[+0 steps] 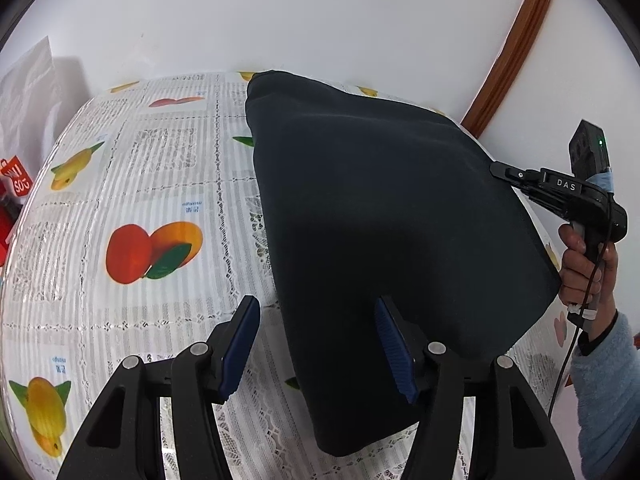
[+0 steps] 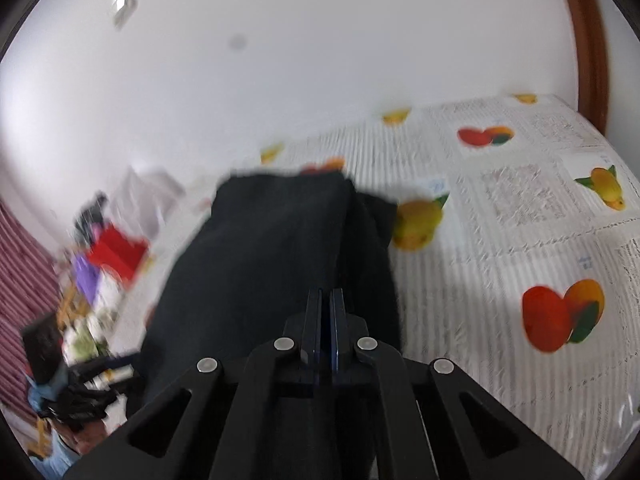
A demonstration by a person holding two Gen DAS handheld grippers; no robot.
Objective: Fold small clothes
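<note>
The right claw (image 2: 326, 312) is clenching a dark garment's (image 1: 384, 216) edge above the table (image 1: 160, 184), the left claw (image 1: 316, 344) gaping beside it, risking a lopsided fold.

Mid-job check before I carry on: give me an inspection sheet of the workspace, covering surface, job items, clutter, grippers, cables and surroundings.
Surface: table under a white lace-pattern tablecloth with fruit prints, glossy.
Job's things: one dark navy cloth garment, one edge lifted off the table; no other clothes seen.
Clutter: red tag with white print and a clear plastic bag at the table's far left; blurred red, purple and black items in the right wrist view, not identifiable.
Grippers: left hand-held gripper open, its right finger against the garment; right hand-held gripper shut on the garment's edge.
Cables: black cable hanging from the right hand-held gripper's handle.
Surroundings: white wall, brown wooden frame.
</note>
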